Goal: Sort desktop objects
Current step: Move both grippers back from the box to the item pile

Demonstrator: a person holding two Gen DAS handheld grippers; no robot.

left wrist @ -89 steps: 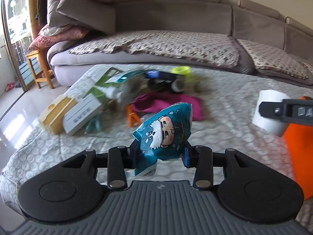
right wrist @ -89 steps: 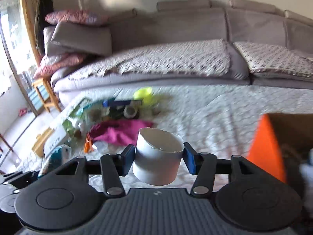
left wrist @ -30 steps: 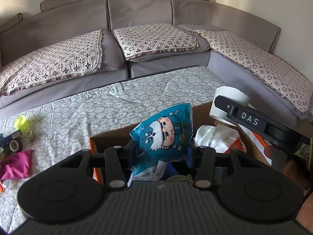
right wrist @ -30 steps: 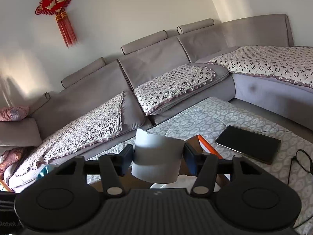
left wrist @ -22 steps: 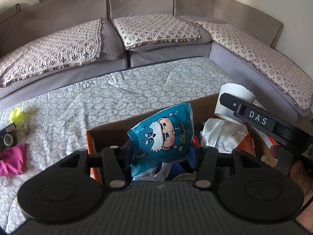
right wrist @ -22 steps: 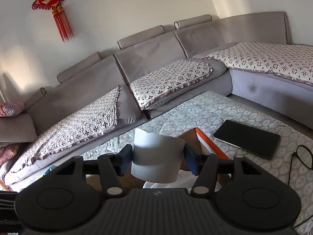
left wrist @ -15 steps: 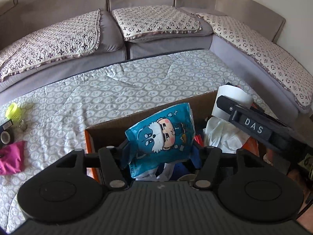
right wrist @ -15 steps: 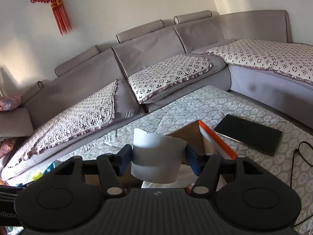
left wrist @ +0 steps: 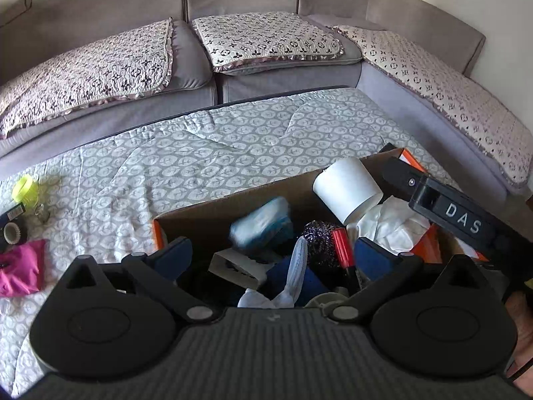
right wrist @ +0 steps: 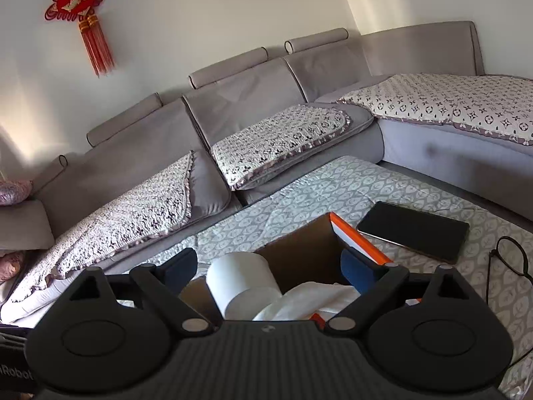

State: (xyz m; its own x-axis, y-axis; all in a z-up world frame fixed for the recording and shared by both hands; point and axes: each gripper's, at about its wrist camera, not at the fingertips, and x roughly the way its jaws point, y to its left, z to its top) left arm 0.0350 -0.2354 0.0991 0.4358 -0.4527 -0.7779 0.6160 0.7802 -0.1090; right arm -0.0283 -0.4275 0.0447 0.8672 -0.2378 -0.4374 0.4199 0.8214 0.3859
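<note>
the blue snack packet [left wrist: 261,223], blurred, lies inside the cardboard box [left wrist: 213,206], clear of my pads, beside a dark metal scourer [left wrist: 319,236] and a red-handled tool [left wrist: 343,250]. the white paper cup [left wrist: 348,188] lies tilted on its side at the box's far wall, touching crumpled white tissue [left wrist: 389,223]; in the right wrist view the cup [right wrist: 240,283] sits low between my right jaws, not pressed by either pad. my left gripper [left wrist: 271,253] hangs over the box with its jaws spreading wide and nothing pinched. my right gripper [right wrist: 266,266] likewise has its jaws spreading, free of the cup. the box rests on a grey leaf-patterned quilt [left wrist: 200,153]. outward: a pink cloth [left wrist: 20,266] and a yellow-green tape roll [left wrist: 25,188] lie well apart to the left; a dark tablet [right wrist: 413,230] lies just beside the box's orange edge, with a black cable [right wrist: 506,256] near it. a grey sofa [right wrist: 253,100] surrounds the quilt.
</note>
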